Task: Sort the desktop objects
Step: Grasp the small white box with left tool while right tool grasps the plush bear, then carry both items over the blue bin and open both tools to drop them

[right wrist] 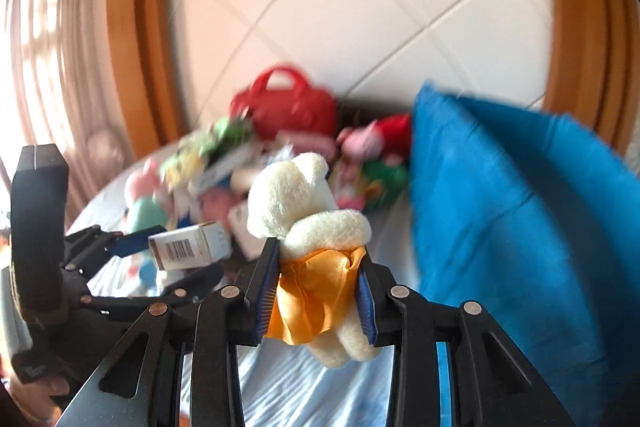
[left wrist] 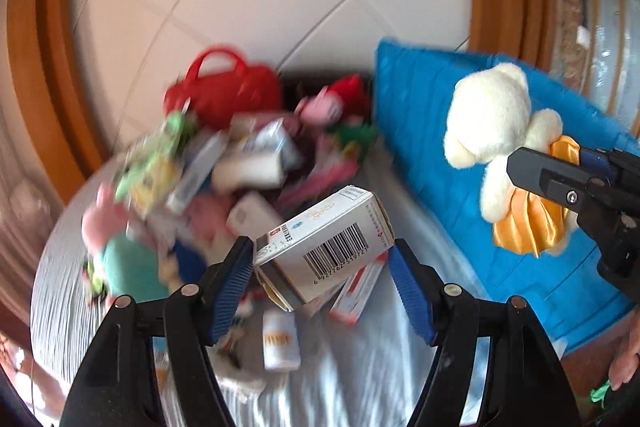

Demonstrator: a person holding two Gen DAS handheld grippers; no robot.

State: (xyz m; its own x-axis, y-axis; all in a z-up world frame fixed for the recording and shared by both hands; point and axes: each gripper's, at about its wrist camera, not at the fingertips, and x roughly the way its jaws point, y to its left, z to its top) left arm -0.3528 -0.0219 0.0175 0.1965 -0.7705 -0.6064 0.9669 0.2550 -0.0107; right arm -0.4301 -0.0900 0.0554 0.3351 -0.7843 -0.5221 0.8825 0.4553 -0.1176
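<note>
While both grippers hung above the cluttered table (left wrist: 360,379), each had something between its blue pads. The left gripper (left wrist: 324,267) stood fairly wide, its jaws clamped on the ends of a white box (left wrist: 324,231) with a barcode on its side; the box sat tilted, clear of the pale cloth below. In the right wrist view the same box (right wrist: 188,247) showed at the left, crosswise between the left gripper's (right wrist: 160,259) fingers.

The right gripper (right wrist: 318,287) was nearly closed, pinching a cream teddy (right wrist: 304,203) by its orange satin skirt; the bear's head and one arm rose above the pads, its legs hung below. From the left wrist view the teddy (left wrist: 492,123) showed in front of a blue bag (left wrist: 432,131) standing at the table's right side, with the right gripper (left wrist: 560,179) reaching in from the right edge.

Behind, a blurred heap lay on the table: a red handbag (left wrist: 224,87), pink plush toys (left wrist: 320,107) and small cartons. A red-and-white carton (left wrist: 360,291) and a small white bottle (left wrist: 280,343) lay under the lifted box.
</note>
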